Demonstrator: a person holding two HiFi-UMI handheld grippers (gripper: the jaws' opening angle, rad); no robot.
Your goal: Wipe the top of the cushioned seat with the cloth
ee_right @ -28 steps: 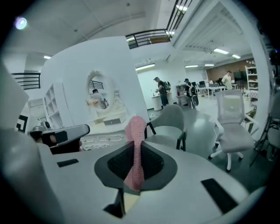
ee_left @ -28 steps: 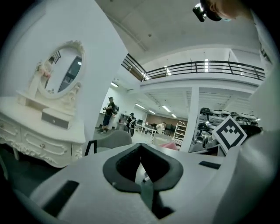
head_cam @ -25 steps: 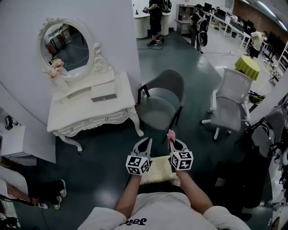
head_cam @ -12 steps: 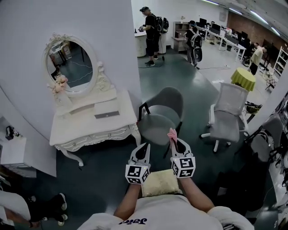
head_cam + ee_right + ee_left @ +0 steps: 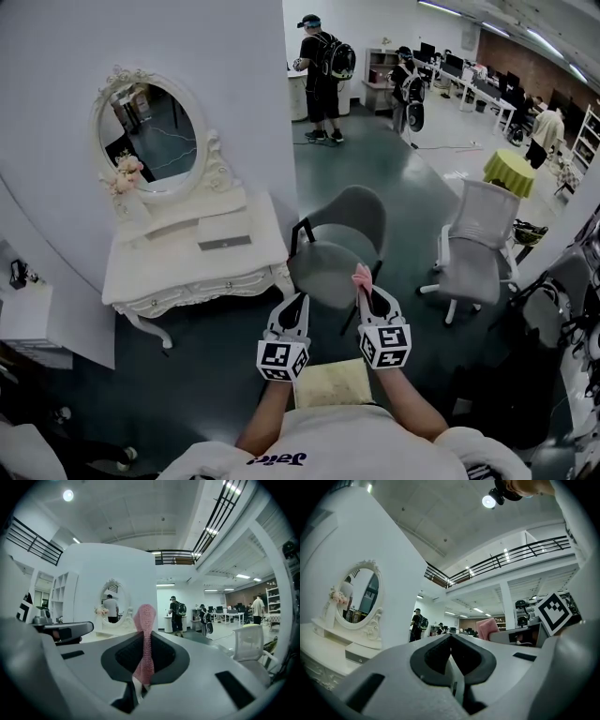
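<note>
Our left gripper and right gripper, cloth in it, hang above the cushioned seat, chair ahead, dressing table to its left.

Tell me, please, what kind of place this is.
Probably a large open office or lab hall with a staged bedroom corner: a white dressing table with an oval mirror stands against a partition, and a white office chair and rows of desks lie beyond.

Wore a white short-sleeved shirt, dark lettering at the chest. Left gripper and right gripper were pale grey, with black pads — each bore a black-and-white marker cube.
</note>
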